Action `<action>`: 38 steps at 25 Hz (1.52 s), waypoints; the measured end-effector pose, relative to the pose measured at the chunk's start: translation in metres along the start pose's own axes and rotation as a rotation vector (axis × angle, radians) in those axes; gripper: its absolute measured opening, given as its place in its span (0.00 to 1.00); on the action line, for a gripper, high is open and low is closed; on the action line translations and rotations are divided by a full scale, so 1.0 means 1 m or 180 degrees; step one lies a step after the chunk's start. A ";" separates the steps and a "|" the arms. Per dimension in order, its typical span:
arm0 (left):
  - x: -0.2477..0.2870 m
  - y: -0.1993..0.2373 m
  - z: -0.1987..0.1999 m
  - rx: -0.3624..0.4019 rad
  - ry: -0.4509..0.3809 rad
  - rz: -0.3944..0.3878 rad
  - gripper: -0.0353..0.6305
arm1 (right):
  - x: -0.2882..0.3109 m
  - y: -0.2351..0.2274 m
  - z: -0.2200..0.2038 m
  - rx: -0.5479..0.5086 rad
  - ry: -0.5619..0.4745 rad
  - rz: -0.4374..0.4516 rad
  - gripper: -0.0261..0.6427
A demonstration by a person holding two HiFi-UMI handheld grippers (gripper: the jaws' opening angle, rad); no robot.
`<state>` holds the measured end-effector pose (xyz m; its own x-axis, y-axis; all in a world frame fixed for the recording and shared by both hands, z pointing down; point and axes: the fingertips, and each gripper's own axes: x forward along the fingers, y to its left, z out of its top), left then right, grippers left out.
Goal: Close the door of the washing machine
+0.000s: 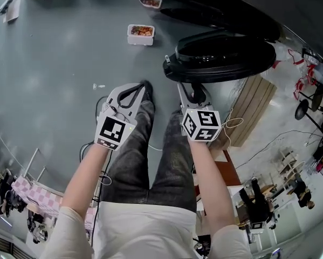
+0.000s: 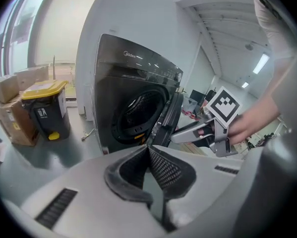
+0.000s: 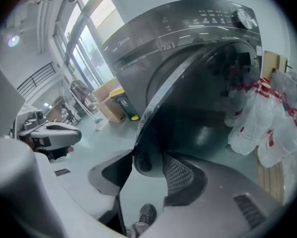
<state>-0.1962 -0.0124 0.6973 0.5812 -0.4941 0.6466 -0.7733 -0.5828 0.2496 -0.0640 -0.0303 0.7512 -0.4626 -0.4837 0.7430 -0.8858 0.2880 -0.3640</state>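
The dark grey washing machine (image 1: 215, 9) (image 2: 118, 83) (image 3: 153, 43) stands ahead with its round door (image 1: 220, 55) (image 2: 165, 118) (image 3: 198, 123) swung open. My right gripper (image 1: 191, 88) (image 3: 148, 155) is open at the door's edge, and the dark rim sits between its two jaws. The left gripper view shows it (image 2: 183, 135) beside the door. My left gripper (image 1: 144, 86) (image 2: 148, 148) is shut on nothing, its tips meeting. It hovers left of the door, apart from it, and shows at the left of the right gripper view (image 3: 49, 133).
A food tub (image 1: 141, 33) lies on the grey floor left of the machine. Wooden boards (image 1: 253, 109) and white bags (image 3: 272, 128) are to its right. A yellow-lidded bin (image 2: 44, 110) and cardboard boxes (image 2: 9, 108) stand to its left. My legs (image 1: 145, 144) are below the grippers.
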 end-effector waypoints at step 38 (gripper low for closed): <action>-0.013 0.076 0.026 -0.0393 -0.0211 0.0374 0.07 | 0.076 -0.007 0.167 -0.0407 -0.0884 -0.0596 0.08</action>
<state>-0.2561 -0.0672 0.6896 0.4972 -0.5980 0.6287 -0.8598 -0.4370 0.2643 -0.0994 -0.2065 0.7163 -0.3009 -0.7390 0.6027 -0.9524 0.2657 -0.1497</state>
